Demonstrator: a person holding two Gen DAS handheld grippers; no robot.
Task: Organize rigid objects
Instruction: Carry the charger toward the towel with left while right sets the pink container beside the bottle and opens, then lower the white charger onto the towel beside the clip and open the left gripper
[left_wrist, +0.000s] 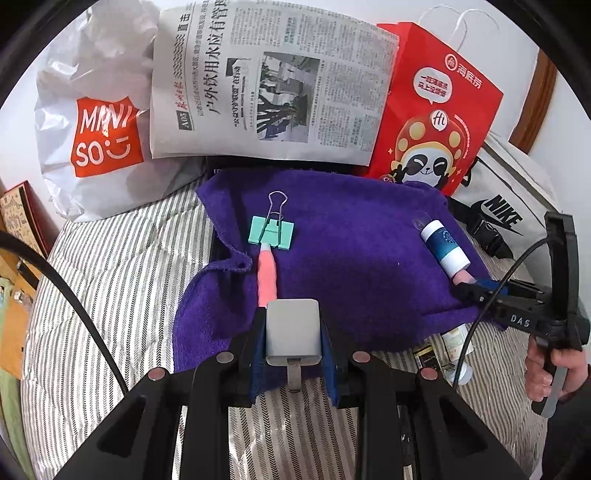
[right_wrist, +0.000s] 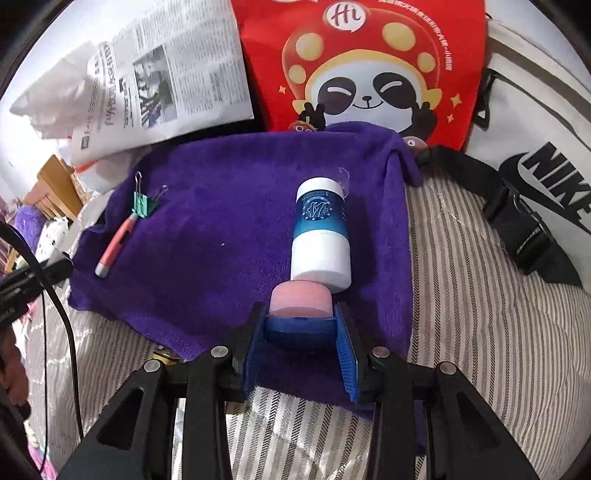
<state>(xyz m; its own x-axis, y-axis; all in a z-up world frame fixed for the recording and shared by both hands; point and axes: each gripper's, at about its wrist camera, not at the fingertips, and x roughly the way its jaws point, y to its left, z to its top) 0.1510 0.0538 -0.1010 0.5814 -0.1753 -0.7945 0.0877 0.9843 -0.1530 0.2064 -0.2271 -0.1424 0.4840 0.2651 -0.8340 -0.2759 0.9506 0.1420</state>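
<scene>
A purple towel (left_wrist: 351, 236) (right_wrist: 229, 206) lies on the striped bed. On it lie a green binder clip (left_wrist: 272, 230) (right_wrist: 143, 205), a pink pen-like tool (left_wrist: 266, 277) (right_wrist: 116, 245) touching the clip, and a white and blue bottle (left_wrist: 445, 247) (right_wrist: 320, 236) on its side. My left gripper (left_wrist: 293, 332) is shut on a white charger block (left_wrist: 293, 332) just above the towel's near edge, behind the pink tool. My right gripper (right_wrist: 301, 317) (left_wrist: 476, 286) is shut on a pink round piece (right_wrist: 300, 297) right at the bottle's base.
Behind the towel stand a white MINISO bag (left_wrist: 99, 129), a newspaper (left_wrist: 273, 81) (right_wrist: 166, 74), a red panda paper bag (left_wrist: 436, 122) (right_wrist: 369, 66) and a white Nike bag (left_wrist: 506, 206) (right_wrist: 535, 147). Small tubes (left_wrist: 454, 343) lie under the towel's right edge. Wooden furniture (left_wrist: 14, 258) is at left.
</scene>
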